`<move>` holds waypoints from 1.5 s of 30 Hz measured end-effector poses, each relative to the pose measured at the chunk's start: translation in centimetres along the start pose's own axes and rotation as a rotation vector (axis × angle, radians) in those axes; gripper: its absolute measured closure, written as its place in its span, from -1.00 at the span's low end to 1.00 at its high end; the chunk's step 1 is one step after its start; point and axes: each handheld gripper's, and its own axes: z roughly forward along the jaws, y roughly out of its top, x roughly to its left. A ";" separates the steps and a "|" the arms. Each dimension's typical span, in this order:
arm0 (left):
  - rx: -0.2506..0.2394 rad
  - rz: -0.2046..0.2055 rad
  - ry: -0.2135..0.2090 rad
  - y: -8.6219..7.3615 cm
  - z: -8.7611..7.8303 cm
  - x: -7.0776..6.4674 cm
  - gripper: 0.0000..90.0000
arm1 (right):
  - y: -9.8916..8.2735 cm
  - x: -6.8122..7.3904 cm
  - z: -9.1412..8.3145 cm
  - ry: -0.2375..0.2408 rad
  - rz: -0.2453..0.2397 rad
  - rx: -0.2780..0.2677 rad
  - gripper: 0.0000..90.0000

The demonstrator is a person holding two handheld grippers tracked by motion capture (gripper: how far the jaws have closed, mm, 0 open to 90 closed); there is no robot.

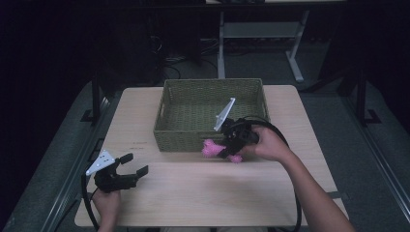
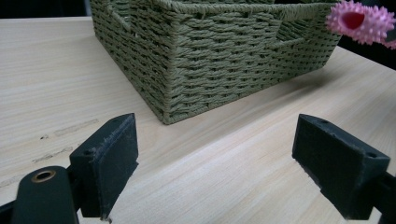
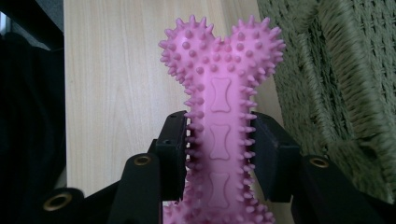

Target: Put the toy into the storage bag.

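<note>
My left gripper rests on the table well to the front-left of the basket, jaws wide apart and holding nothing; in the left gripper view only bare wood lies between them, with the basket's near corner ahead. The table in front of the basket is free of other things from that gripper across to the right one, so there is room to move along the front wall. My right gripper sits just in front of the basket's front wall, toward its right half, jaws closed on the shaft of the pink spiked bone toy. The toy's long axis runs straight out along the jaws, with its knobbed end projecting beyond the tips; in the high view that end points left, roughly parallel to the front wall. The toy is outside the basket, beside the wall; whether it touches the wall I cannot tell. The right hand is by far the nearer to the basket. I judge that the likely next move is a lift over the rim, which calls for clearing the front wall's upper edge.
</note>
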 end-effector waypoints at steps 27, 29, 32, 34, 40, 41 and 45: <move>-0.006 -0.007 0.002 0.0 0.0 0.1 -0.69 | 3.3 -3.1 -3.3 -0.038 -0.010 0.014 0.29; -0.010 -0.010 -0.001 0.0 0.0 0.1 -0.69 | 3.6 -3.5 -3.7 -0.041 -0.012 0.018 0.28; -0.006 -0.010 0.001 0.0 0.0 0.1 -0.69 | 4.0 -4.2 -4.2 -0.040 -0.002 0.024 0.28; -0.009 -0.010 0.000 0.0 0.0 0.1 -0.69 | 4.3 -4.8 -4.3 -0.040 -0.005 0.025 0.28; -0.008 -0.010 -0.001 0.0 0.0 0.2 -0.69 | 4.6 -6.5 -4.2 -0.032 0.010 0.040 0.28; -0.008 -0.010 -0.001 0.0 0.0 0.2 -0.69 | 4.6 -6.8 -4.2 -0.029 0.015 0.037 0.28; -0.011 -0.010 -0.001 0.0 -0.1 0.2 -0.69 | 4.5 -7.9 -3.9 -0.024 0.036 0.051 0.28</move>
